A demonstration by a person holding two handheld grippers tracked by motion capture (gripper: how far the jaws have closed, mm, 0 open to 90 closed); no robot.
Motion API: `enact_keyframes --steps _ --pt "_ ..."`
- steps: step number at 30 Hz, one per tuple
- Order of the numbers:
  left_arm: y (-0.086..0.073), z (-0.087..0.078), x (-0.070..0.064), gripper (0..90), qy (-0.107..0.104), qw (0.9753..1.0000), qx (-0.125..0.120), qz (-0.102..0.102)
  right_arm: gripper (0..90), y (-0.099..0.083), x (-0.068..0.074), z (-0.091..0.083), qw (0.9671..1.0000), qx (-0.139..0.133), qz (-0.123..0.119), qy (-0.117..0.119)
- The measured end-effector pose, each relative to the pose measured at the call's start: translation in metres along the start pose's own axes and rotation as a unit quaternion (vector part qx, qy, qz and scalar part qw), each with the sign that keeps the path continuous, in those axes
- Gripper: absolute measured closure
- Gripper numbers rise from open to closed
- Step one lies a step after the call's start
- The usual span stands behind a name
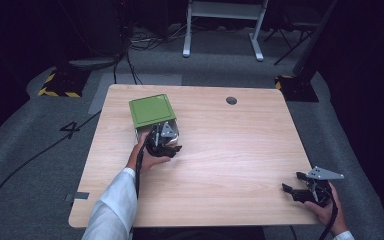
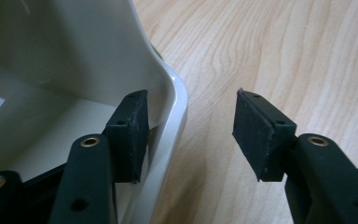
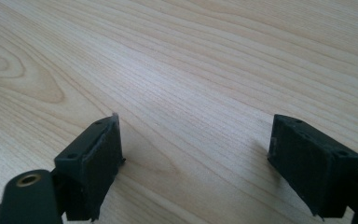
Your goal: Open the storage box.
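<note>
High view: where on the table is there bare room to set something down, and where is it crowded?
The wood between the white container and the right tool is bare, as is the far right up to the round hole. The far-left part is crowded: the green lid leans over the container, and the left tool straddles its wall, open.

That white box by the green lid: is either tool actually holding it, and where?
Nothing is held yet. The left gripper is open, straddling the white box's rim, one of its fingers inside. The right gripper is open over the bare table.
</note>
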State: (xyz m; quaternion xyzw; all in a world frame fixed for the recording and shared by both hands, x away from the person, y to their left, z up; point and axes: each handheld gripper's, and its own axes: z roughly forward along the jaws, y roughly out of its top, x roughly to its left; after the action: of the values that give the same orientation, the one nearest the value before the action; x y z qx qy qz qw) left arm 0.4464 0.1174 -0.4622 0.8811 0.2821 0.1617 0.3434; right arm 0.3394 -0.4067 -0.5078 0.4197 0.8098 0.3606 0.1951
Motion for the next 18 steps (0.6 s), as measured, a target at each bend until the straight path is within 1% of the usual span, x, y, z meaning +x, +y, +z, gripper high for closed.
enact_keyframes --steps 2,3,5,6,7,10,11,12,13,14,17,18 --pt "0.001 -0.001 -0.003 49.3 -0.008 1.0 0.004 0.002 17.5 0.0 0.0 0.0 1.0 0.0 0.0 0.0" --pt "0.002 0.0 -0.004 49.4 -0.009 0.9999 0.005 0.004 17.5 0.0 0.0 0.0 1.0 0.0 0.0 0.0" --pt "0.002 -0.002 -0.007 51.1 -0.01 0.9998 0.016 0.009 17.5 0.0 0.0 0.0 1.0 0.0 0.0 0.0" --pt "0.002 -0.002 -0.008 51.3 -0.011 0.9998 0.014 0.008 17.5 0.0 0.0 0.0 1.0 0.0 -0.001 0.0" --pt "0.002 -0.002 -0.008 52.7 -0.011 0.9998 0.012 0.01 17.5 0.0 0.0 0.0 1.0 0.0 -0.001 0.0" --pt "0.002 -0.005 -0.008 58.4 -0.018 0.9997 0.017 0.008 17.5 0.0 0.0 0.0 1.0 0.0 -0.001 0.0" --pt "0.002 -0.005 -0.008 61.0 -0.017 0.9997 0.018 0.008 17.5 0.0 0.0 0.0 1.0 0.0 -0.001 0.0" --pt "0.002 -0.005 -0.008 62.7 -0.021 0.9996 0.018 0.008 17.5 0.0 0.0 0.0 1.0 0.0 -0.001 0.0" --pt "0.002 -0.005 -0.009 63.3 -0.021 0.9996 0.016 0.005 17.5 0.0 0.0 0.0 1.0 0.0 -0.001 0.0" --pt "0.003 -0.005 -0.011 65.3 -0.019 0.9995 0.022 0.01 17.6 0.0 0.0 0.0 1.0 0.0 -0.001 0.001" --pt "0.005 -0.005 -0.014 66.7 -0.018 0.9995 0.021 0.015 17.5 0.0 0.0 0.0 1.0 0.0 -0.001 0.001" --pt "0.005 -0.005 -0.014 67.2 -0.019 0.9994 0.024 0.016 17.6 0.0 0.0 0.0 1.0 0.0 -0.001 0.001"
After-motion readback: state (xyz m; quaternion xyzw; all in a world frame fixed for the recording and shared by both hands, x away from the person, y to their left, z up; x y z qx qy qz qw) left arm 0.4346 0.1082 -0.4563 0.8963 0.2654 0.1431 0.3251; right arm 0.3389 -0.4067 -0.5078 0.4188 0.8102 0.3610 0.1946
